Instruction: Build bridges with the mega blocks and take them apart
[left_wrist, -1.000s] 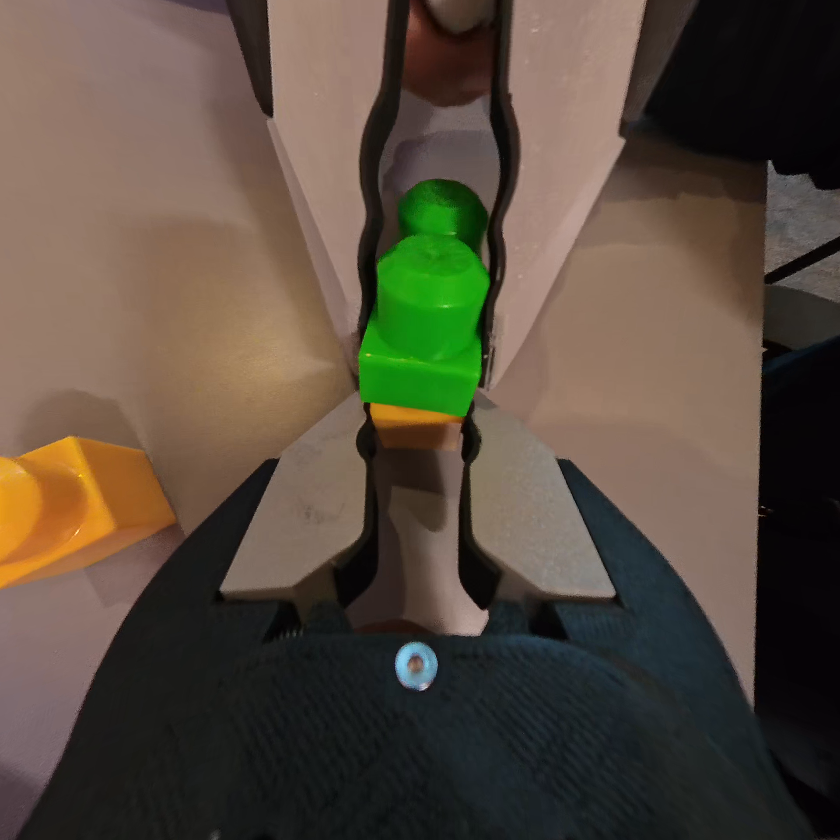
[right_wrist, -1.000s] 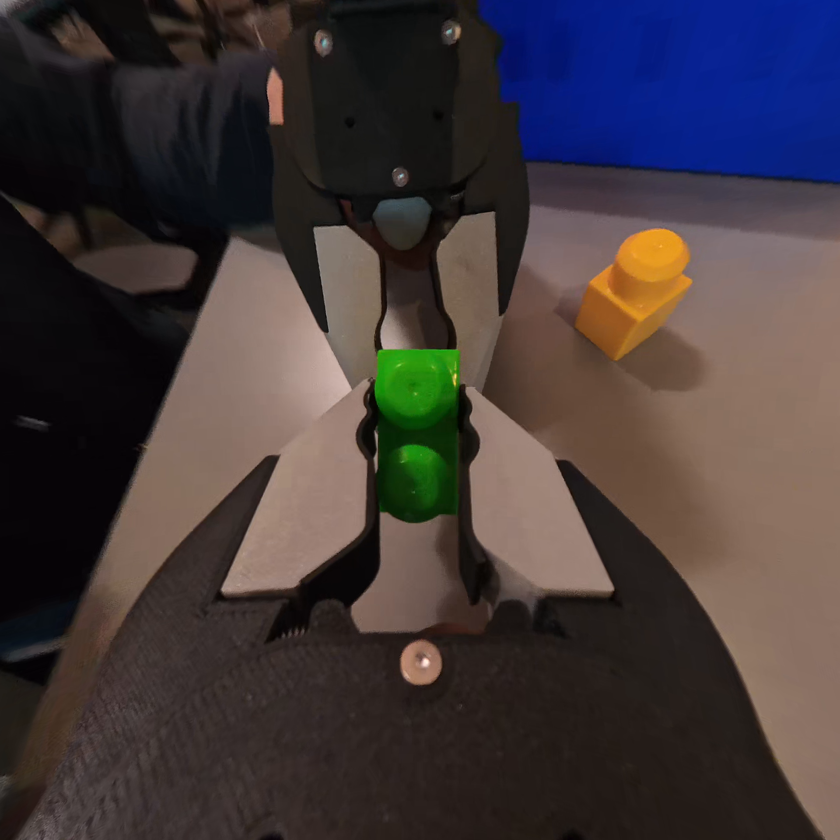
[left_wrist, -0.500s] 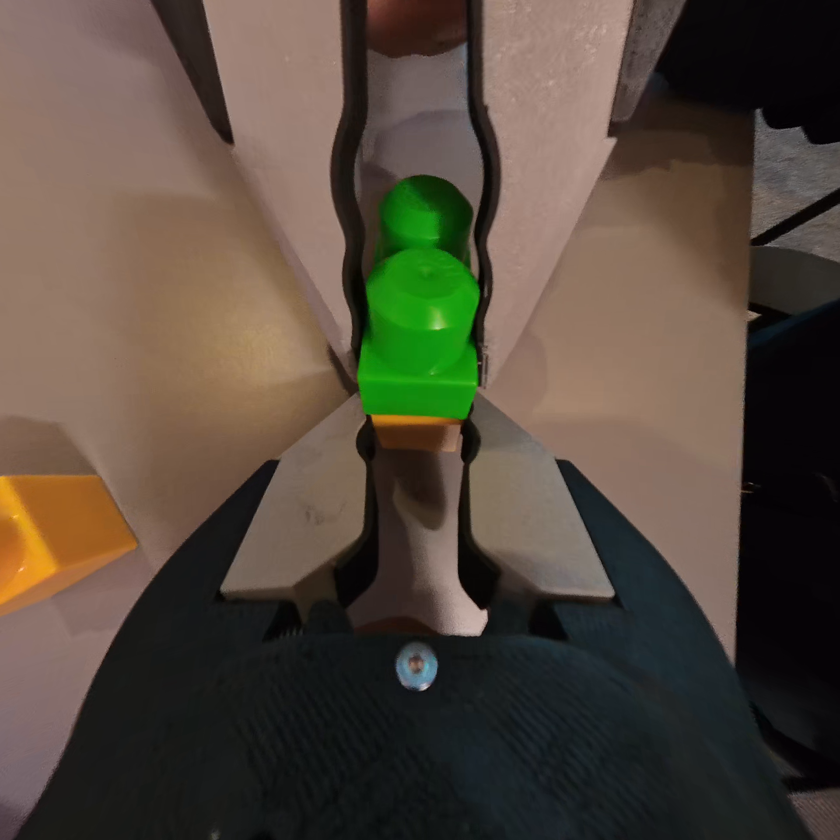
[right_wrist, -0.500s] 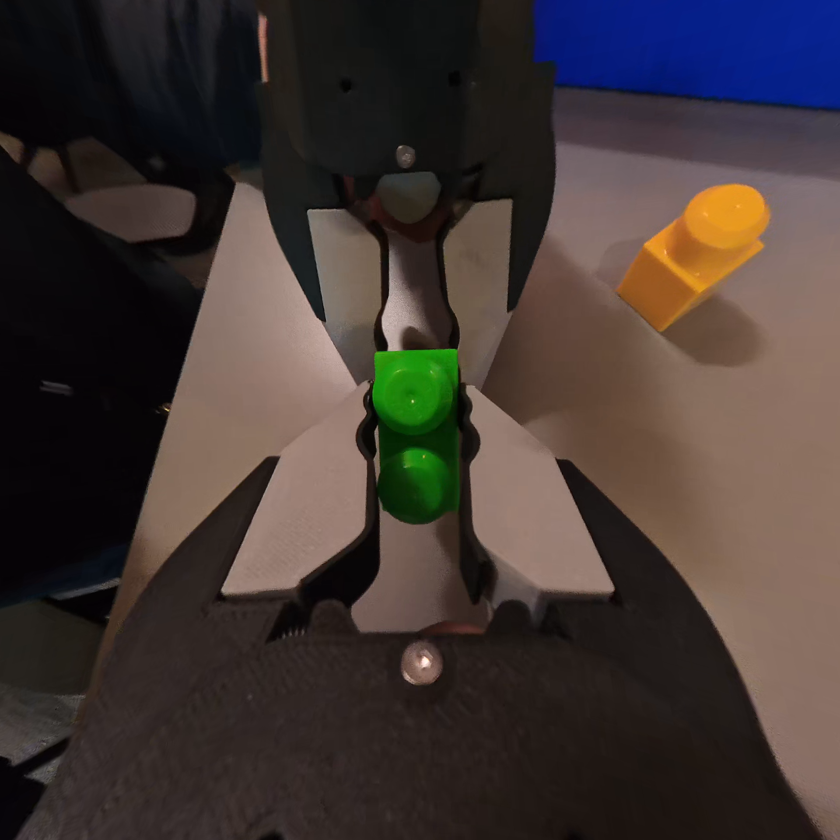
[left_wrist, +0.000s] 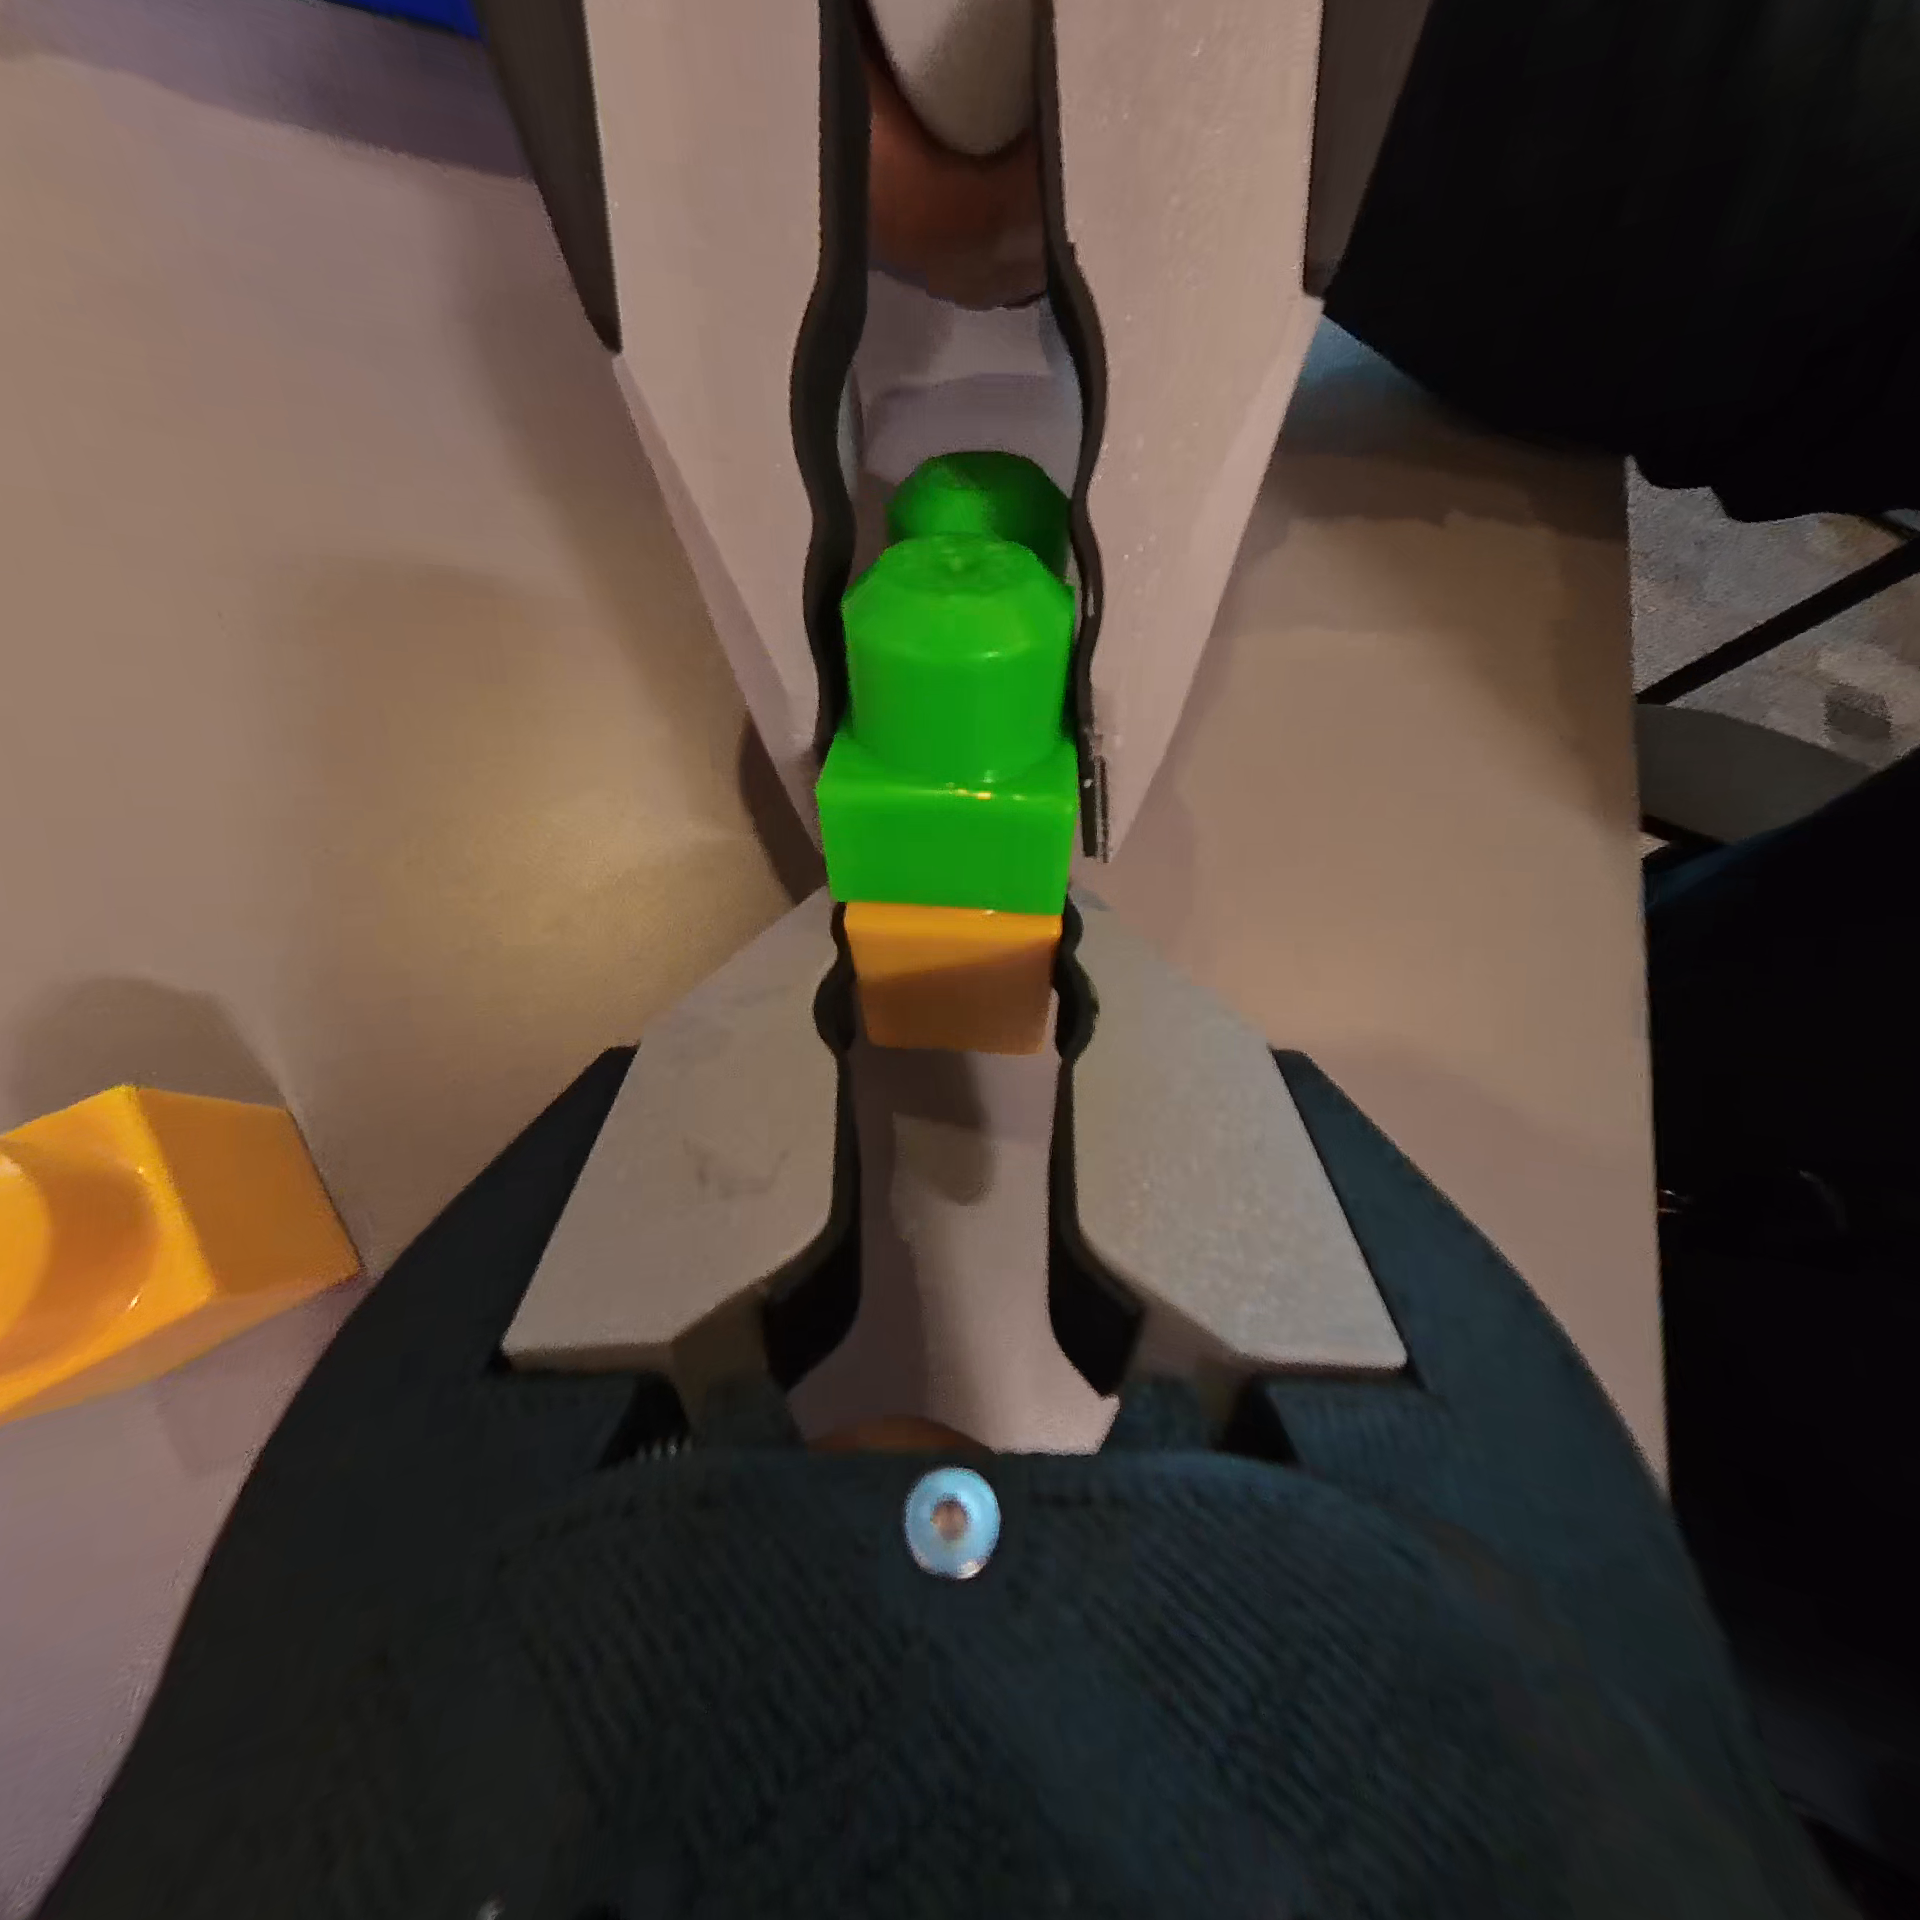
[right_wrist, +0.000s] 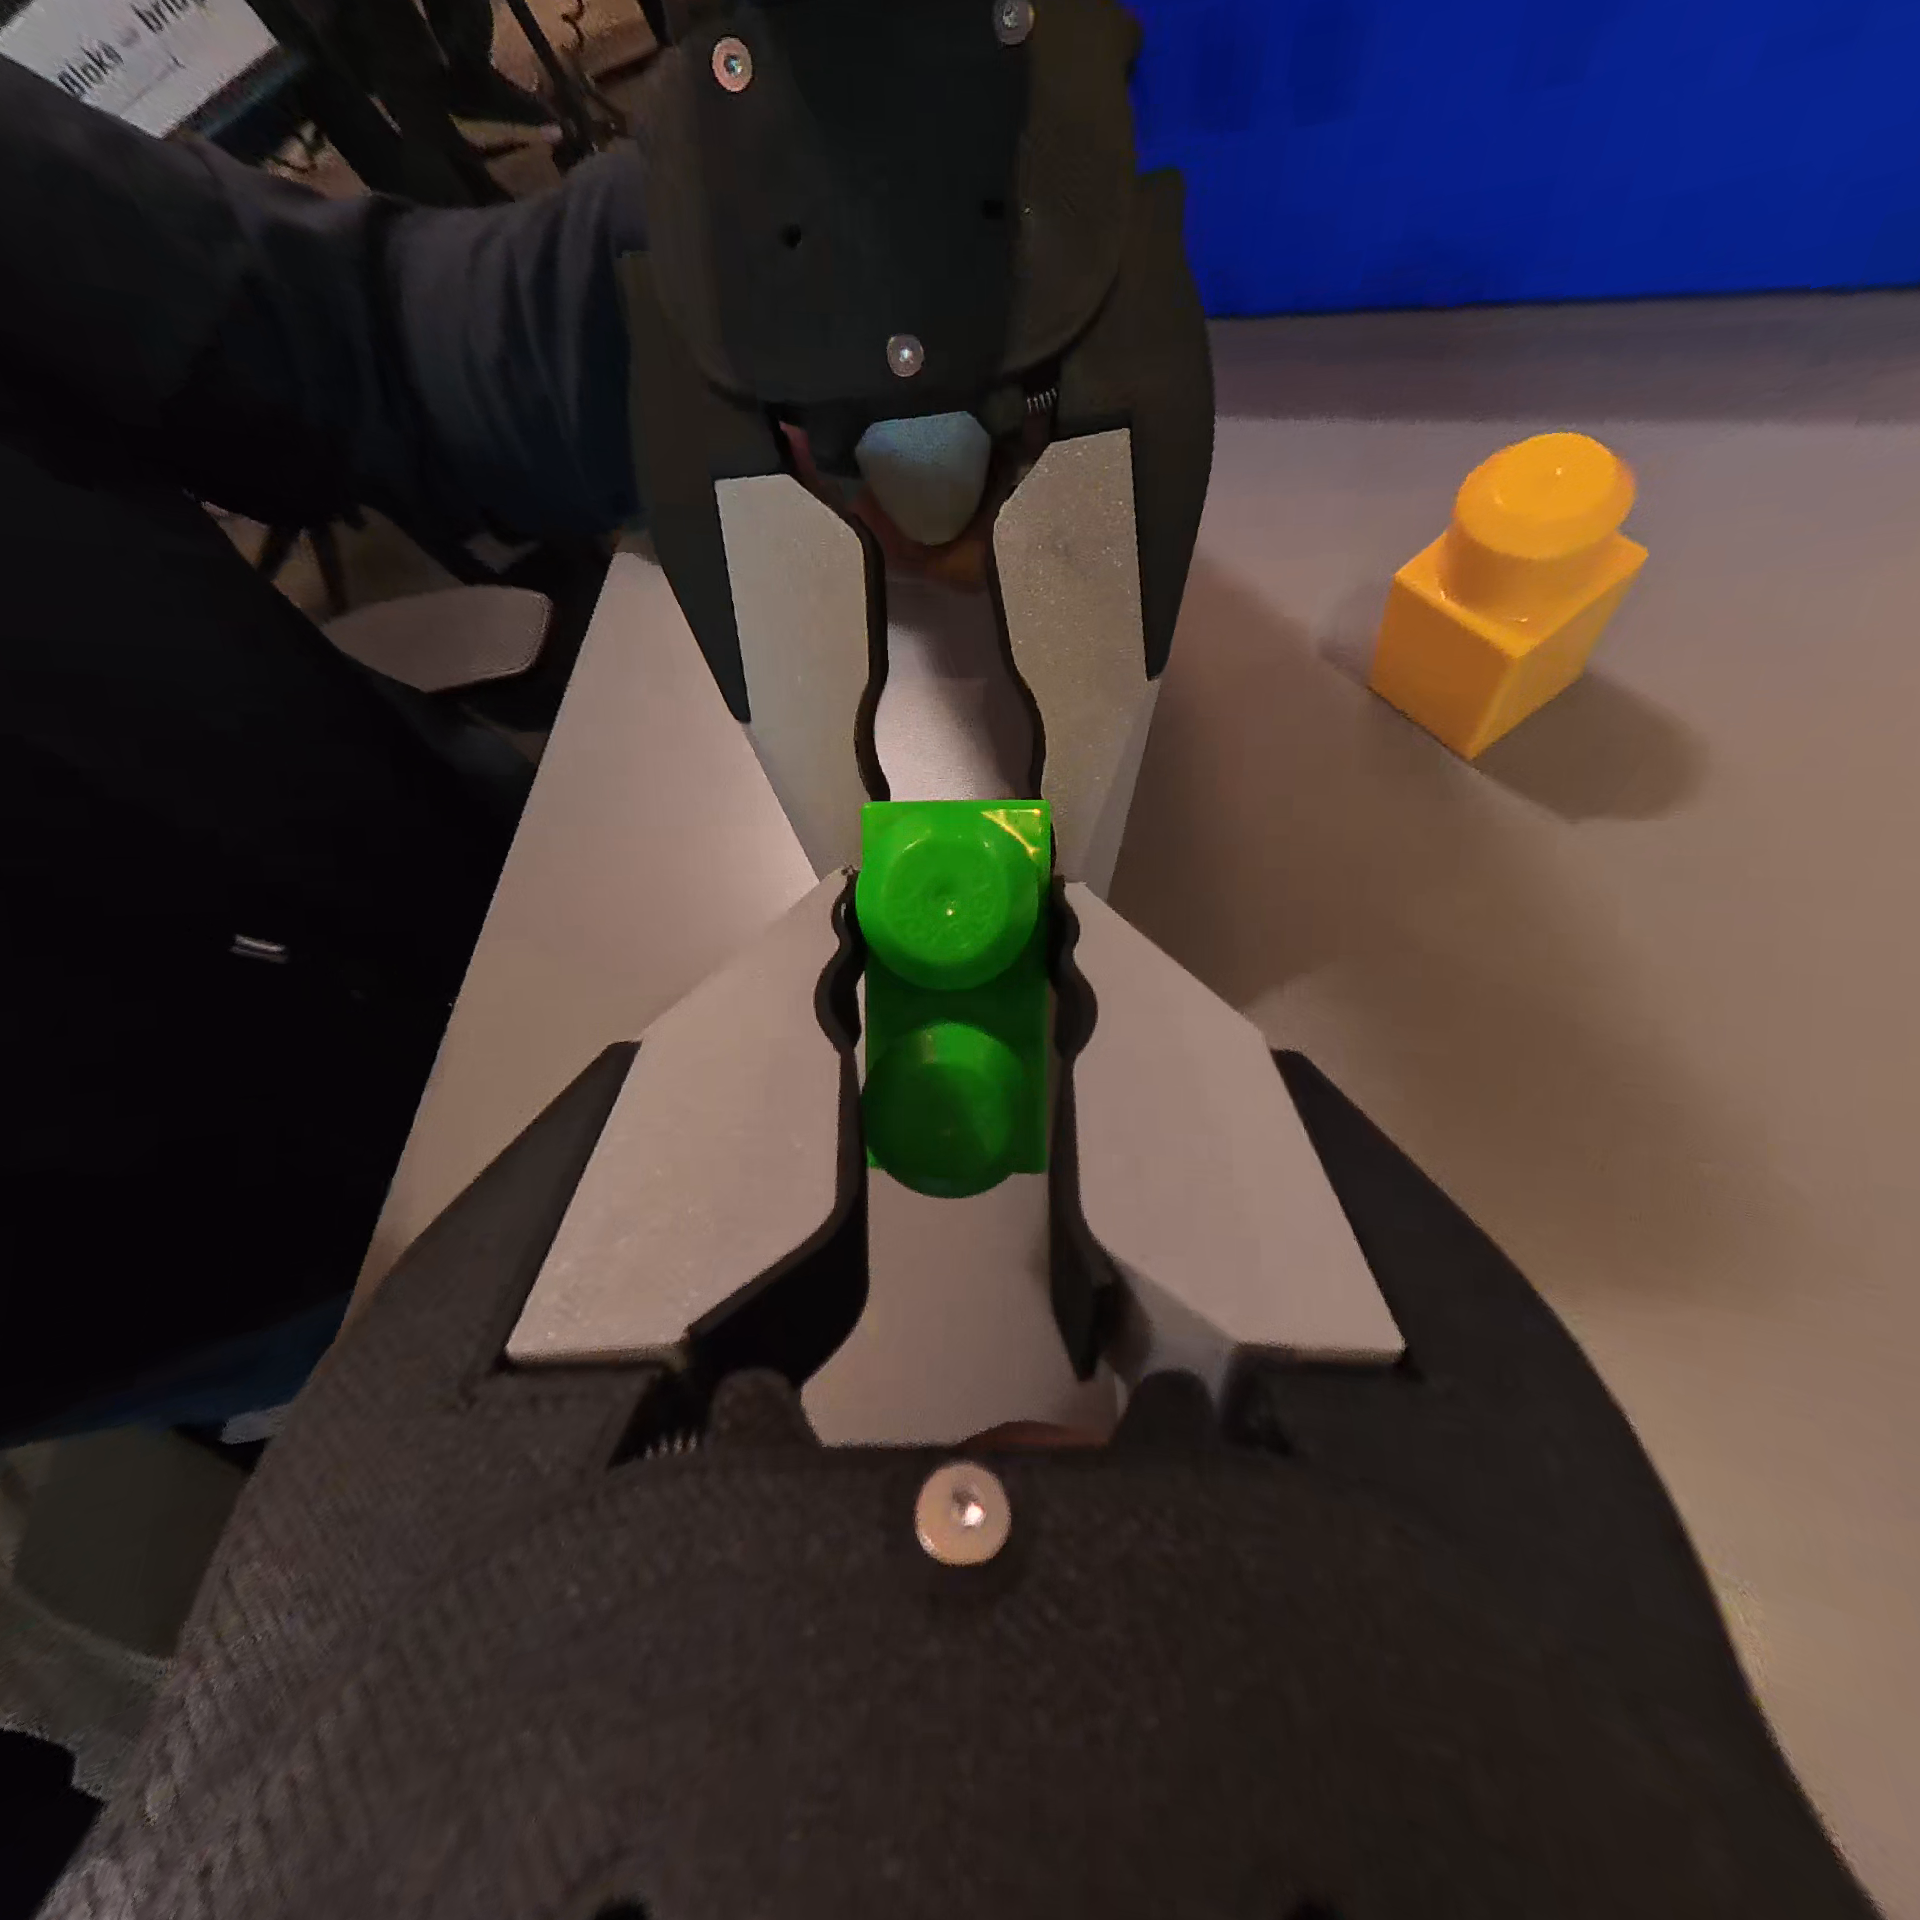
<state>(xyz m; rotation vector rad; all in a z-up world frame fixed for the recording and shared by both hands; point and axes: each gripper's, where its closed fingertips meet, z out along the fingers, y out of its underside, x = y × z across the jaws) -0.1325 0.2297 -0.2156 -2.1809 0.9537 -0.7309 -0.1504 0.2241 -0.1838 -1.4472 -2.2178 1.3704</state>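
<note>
My left hand-held gripper (left_wrist: 951, 977) clamps a small orange plastic block (left_wrist: 951, 982) under the green two-stud plastic block (right_wrist: 951, 987), which my right hand-held gripper (right_wrist: 951, 977) pinches from the opposite side. The grey table (left_wrist: 1455, 935) ends close on my left view's right edge. Only the right view shows the loose yellow-orange single-stud block (right_wrist: 1507, 592) whole, with open table around it.

Dim warm light, glare patch on table (left_wrist: 582, 862); soft shadows; wide-angle edge distortion; foreground gripper bodies blurred.
</note>
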